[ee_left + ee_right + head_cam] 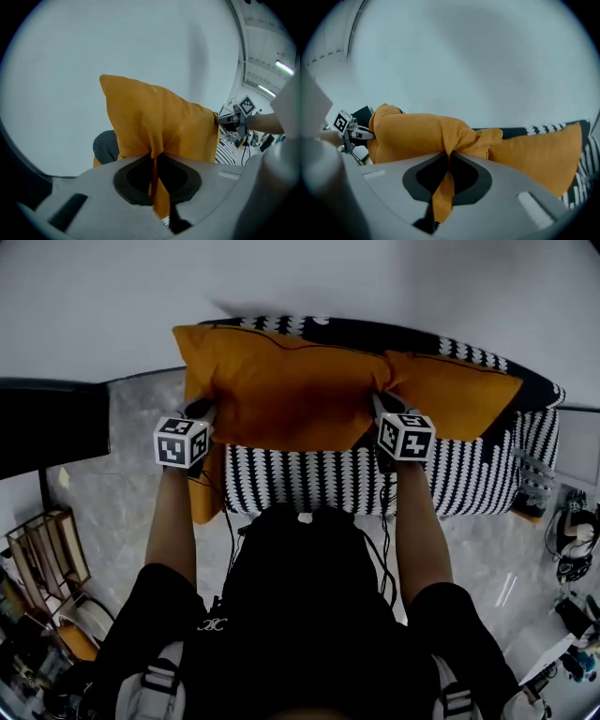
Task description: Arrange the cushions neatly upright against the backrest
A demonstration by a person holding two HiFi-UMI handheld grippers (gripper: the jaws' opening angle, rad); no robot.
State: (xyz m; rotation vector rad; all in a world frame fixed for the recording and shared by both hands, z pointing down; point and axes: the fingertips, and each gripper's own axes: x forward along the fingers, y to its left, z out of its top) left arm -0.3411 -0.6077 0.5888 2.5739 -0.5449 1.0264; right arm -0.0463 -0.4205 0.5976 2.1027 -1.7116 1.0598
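Orange cushion point(281, 390), upper centre, clamped at both ends
Left gripper point(201, 412) and right gripper point(382, 411) pinch its fabric above the patterned sofa point(319, 479); second cushion point(459, 395) touches its right end; floor point(131, 484) open at left.

Item count: head view, checked against both gripper views.
Orange cushions: two, left cushion point(281, 390) and right cushion point(459, 395). Sofa point(319, 484), black-and-white pattern: one. Grippers: two, left gripper point(153, 157) and right gripper point(449, 157). Marker cubes: two, one per gripper, left cube point(182, 442) and right cube point(406, 437). Bare forearms: two, left forearm point(173, 521) and right forearm point(422, 521). Wooden rack point(47, 549) on the floor: one. Orange patch point(203, 495) at the sofa's left end: one; cushion or not, cannot tell, so not counted as one.
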